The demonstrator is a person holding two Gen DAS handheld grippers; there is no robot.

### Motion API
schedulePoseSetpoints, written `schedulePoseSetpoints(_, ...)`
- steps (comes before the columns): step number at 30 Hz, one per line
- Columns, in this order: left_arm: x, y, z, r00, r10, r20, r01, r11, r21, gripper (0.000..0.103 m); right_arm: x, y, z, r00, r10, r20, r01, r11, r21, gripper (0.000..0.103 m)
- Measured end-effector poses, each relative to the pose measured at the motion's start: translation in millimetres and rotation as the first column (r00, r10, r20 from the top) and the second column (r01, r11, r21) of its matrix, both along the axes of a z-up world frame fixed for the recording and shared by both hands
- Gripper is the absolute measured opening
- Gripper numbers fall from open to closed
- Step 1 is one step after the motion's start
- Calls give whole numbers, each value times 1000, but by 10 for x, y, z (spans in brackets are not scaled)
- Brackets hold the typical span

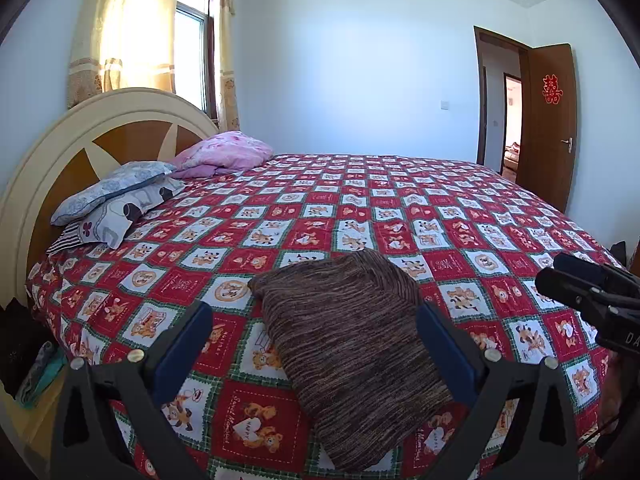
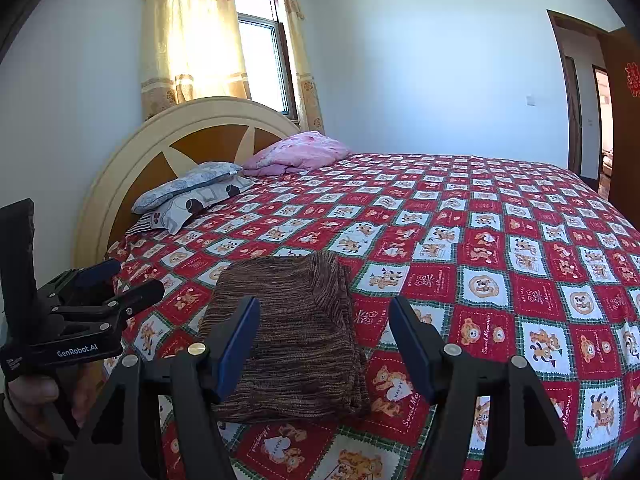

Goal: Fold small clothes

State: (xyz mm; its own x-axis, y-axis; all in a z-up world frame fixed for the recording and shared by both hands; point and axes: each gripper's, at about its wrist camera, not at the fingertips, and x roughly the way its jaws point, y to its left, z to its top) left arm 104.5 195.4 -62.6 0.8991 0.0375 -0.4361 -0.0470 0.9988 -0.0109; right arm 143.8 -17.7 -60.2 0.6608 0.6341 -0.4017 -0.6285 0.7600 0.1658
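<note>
A brown striped knit garment (image 1: 352, 344) lies folded into a compact rectangle on the red patterned bedspread (image 1: 360, 216), near the front edge of the bed. It also shows in the right wrist view (image 2: 292, 340). My left gripper (image 1: 316, 340) is open and empty, held above the garment with its blue pads either side of it. My right gripper (image 2: 324, 340) is open and empty, over the garment's right half. The right gripper shows at the right edge of the left wrist view (image 1: 588, 292). The left gripper shows at the left of the right wrist view (image 2: 120, 280).
Pillows (image 1: 116, 204) and a pink quilt (image 1: 228, 152) lie at the cream and brown headboard (image 1: 100, 128). A curtained window (image 1: 192, 40) is behind it. A brown door (image 1: 552, 120) stands open at the far right. The bedspread also shows in the right wrist view (image 2: 480, 240).
</note>
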Motion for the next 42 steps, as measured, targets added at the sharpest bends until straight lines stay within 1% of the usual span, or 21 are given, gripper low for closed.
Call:
schedulePoseSetpoints(11, -7, -30, -28, 1000, -2, -7, 2, 1000, 3, 103, -38, 44, 9, 1000, 7, 16, -6, 1000, -14, 69)
schedulePoseSetpoints(18, -5, -36, -31, 1000, -1, -15, 1, 1000, -8, 103, -103, 20, 67, 998, -4, 61, 4, 1000, -5, 69)
schedulePoseSetpoints(28, -25, -34, 23, 1000, 13, 1, -13, 1000, 0, 103, -132, 29, 92, 997, 3, 80, -3, 1000, -2, 70)
schedulePoseSetpoints(35, -32, -2, 37, 1000, 27, -1, -27, 1000, -1, 103, -176, 55, 100, 995, 17, 95, -16, 1000, -7, 70)
schedulePoseSetpoints(42, 4, 77, 21, 998, 67, -6, -67, 998, -6, 103, -210, 92, 89, 994, 37, 102, -35, 999, -20, 70)
